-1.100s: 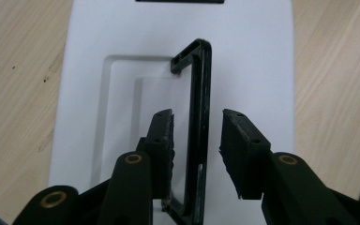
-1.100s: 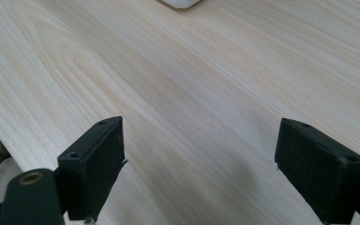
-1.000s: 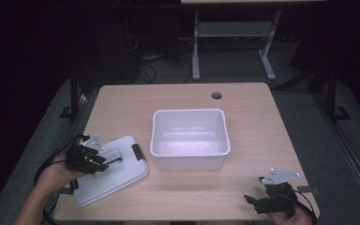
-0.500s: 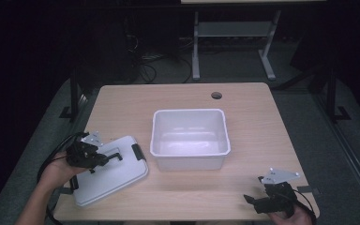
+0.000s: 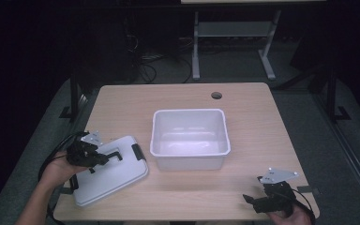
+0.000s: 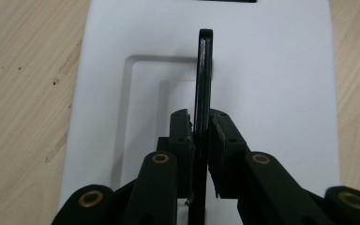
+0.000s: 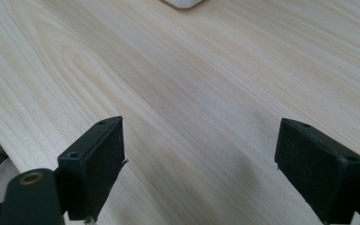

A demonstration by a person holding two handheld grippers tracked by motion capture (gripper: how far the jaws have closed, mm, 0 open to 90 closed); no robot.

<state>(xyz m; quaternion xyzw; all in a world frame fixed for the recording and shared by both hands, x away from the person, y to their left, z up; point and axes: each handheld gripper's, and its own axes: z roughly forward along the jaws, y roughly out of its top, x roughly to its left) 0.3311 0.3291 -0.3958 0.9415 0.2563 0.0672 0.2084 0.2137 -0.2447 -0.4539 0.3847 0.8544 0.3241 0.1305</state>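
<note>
Your left gripper (image 5: 104,158) sat over the white lid (image 5: 108,171) at the near left of the wooden table (image 5: 262,122). In the left gripper view its two black jaws were pinched tight on the lid's black handle (image 6: 202,79), which stood up on edge as a thin dark bar between the pads. Beneath it, the lid showed a shallow rectangular recess pressed into smooth white plastic.

From the high view the lid was a flat rectangle with rounded corners, lying skewed to the table edge. A black latch (image 5: 137,152) sat at its end nearest the bin, and another dark clip at the opposite end, by your left hand (image 5: 58,168). Whether the lid was resting flat or lifted at one side I could not tell.

The white bin (image 5: 190,139) stood open in the middle of the table, just beside the lid's right corner; I could not tell if they touched. It was a plain rectangular tub with a rolled rim, and its inside looked bare.

Your right gripper (image 5: 253,202) was at the near right corner, well apart from the bin. In the right gripper view its jaws stood wide apart over bare wood grain, gripping nothing.
</note>
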